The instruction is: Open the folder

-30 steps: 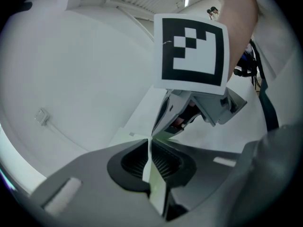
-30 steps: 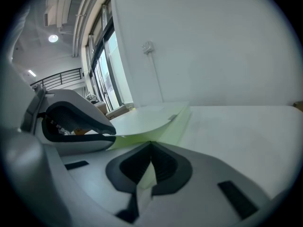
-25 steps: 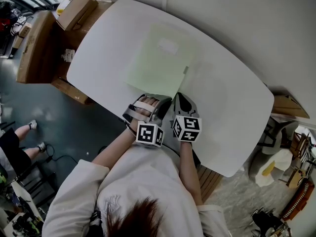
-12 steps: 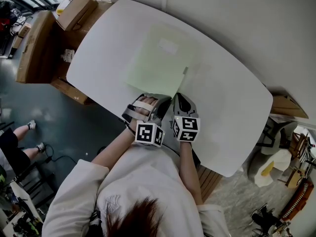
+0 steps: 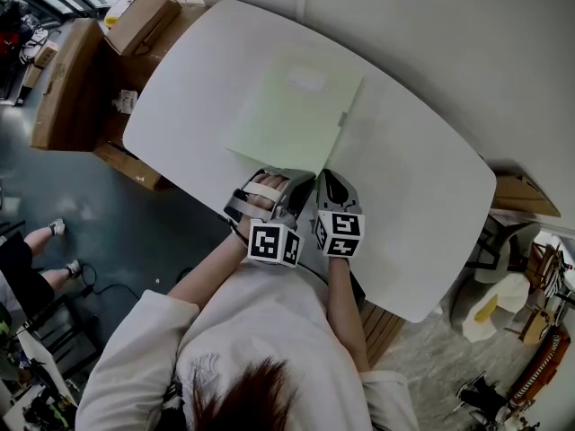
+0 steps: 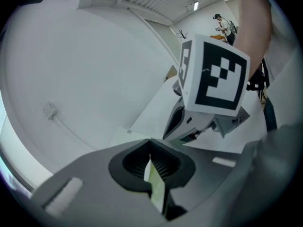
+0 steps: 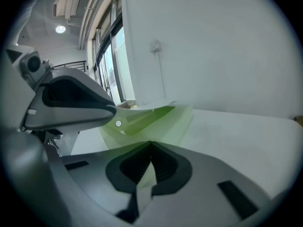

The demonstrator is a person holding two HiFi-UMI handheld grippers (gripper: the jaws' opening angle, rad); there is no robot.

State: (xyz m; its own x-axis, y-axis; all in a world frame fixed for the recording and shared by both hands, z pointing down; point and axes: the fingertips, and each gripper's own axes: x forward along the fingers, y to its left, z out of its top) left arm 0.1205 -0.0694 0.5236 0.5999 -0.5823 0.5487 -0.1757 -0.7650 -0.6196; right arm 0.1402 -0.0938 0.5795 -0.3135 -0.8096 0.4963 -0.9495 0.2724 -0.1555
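Note:
A pale green folder [image 5: 292,115] lies in the middle of the white table [image 5: 422,205]. Both grippers sit side by side at its near edge. My left gripper [image 5: 302,178] [image 6: 150,148] is shut on a thin green sheet of the folder [image 6: 156,186]. My right gripper [image 5: 325,176] [image 7: 150,146] is shut on a paler thin sheet at the same edge. In the right gripper view the folder [image 7: 147,119] gapes a little, with its upper cover raised beside the left gripper [image 7: 71,103]. The right gripper's marker cube [image 6: 213,74] fills the left gripper view.
Cardboard boxes [image 5: 135,21] stand on a wooden bench past the table's far left corner. A person's legs [image 5: 36,250] show on the floor at the left. Chairs and clutter [image 5: 512,285] stand at the right. A white wall runs behind the table.
The folder's top cover has shifted and spread slightly to the right at its far corner. Both grippers stay at the near edge.

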